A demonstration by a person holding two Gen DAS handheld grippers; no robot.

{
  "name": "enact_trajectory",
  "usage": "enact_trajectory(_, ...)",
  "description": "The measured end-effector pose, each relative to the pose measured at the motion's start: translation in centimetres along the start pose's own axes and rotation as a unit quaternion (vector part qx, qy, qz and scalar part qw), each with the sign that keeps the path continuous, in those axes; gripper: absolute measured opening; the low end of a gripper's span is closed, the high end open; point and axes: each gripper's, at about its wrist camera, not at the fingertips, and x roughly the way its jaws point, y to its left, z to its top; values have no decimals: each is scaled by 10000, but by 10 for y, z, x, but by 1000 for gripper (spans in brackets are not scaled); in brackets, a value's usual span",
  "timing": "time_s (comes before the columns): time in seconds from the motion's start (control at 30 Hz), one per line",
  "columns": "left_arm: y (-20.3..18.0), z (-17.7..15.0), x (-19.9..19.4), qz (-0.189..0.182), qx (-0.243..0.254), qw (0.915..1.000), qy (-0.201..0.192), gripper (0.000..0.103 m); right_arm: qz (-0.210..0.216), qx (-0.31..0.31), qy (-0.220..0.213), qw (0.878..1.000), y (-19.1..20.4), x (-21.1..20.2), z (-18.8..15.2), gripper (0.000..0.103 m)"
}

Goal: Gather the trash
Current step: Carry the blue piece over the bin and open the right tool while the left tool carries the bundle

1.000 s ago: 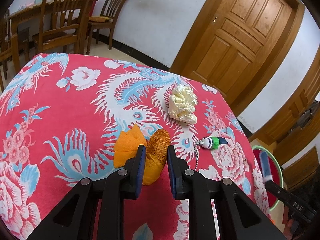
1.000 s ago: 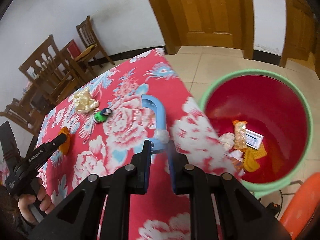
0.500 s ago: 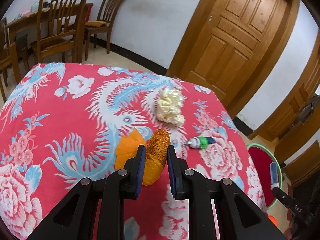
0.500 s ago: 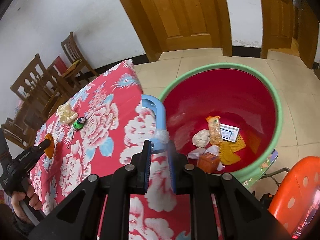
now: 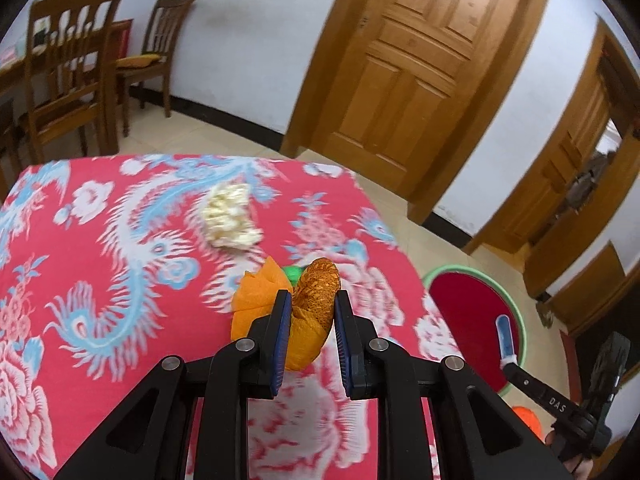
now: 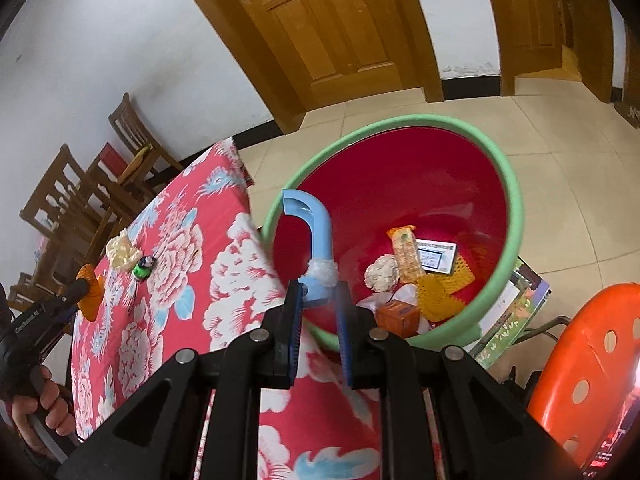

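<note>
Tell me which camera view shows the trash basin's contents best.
The right wrist view: it looks down into the red basin, showing wrappers, a small orange box and crumpled paper. The left wrist view catches only part of the basin's rim and inner wall, no contents.

Both views are pretty bright, soft indoor daylight, no harsh shadows anywhere. Heavy fisheye warp: the door frames (image 5: 404,80) bow into curves and the corners go to black vignette. Left wrist view has obvious motion blur, the floral cloth on the surface (image 5: 120,240) and the cream wad (image 5: 230,222) are smeared, while the fingers (image 5: 280,336) up close stay sharp. Right wrist view is crisper overall, the stuff inside the red basin (image 6: 516,208) reads fine, though the surface edge near the bottom is a bit soft. Brighter patch through the open doorway (image 5: 608,140) at far right, slightly washed out. White wall (image 6: 120,40) looks even, no glare.
</note>
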Motion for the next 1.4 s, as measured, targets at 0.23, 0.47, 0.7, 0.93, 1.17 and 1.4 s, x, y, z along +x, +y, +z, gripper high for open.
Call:
enact_trajectory(0.23, -39, 1, 7, -277, 317, 9990, 124, 21, -82, 233, -93, 9997, -23, -6, 4, 19)
enact_trajectory(0.47, -77, 0, 17, -544, 569, 9967, 196, 21, -113, 375, -122, 9992, -37, -5, 9, 19)
enact_trajectory(0.7, -107, -2, 27, -745, 761, 9939, 268, 21, -135, 456, -73, 9988, -48, 0, 10, 19)
enact_trajectory(0.93, -124, -3, 39, -861, 870, 9919, 352, 21, -78, 509, -63, 9987, -53, 2, 11, 21)
enact_trajectory(1.17, -136, -4, 45, -941, 961, 9901, 390, 21, -50, 573, -126, 9983, -56, -3, 12, 23)
enact_trajectory(1.4, -149, -7, 51, -1031, 1063, 9879, 462, 21, -8, 647, -246, 9976, -60, -12, 14, 27)
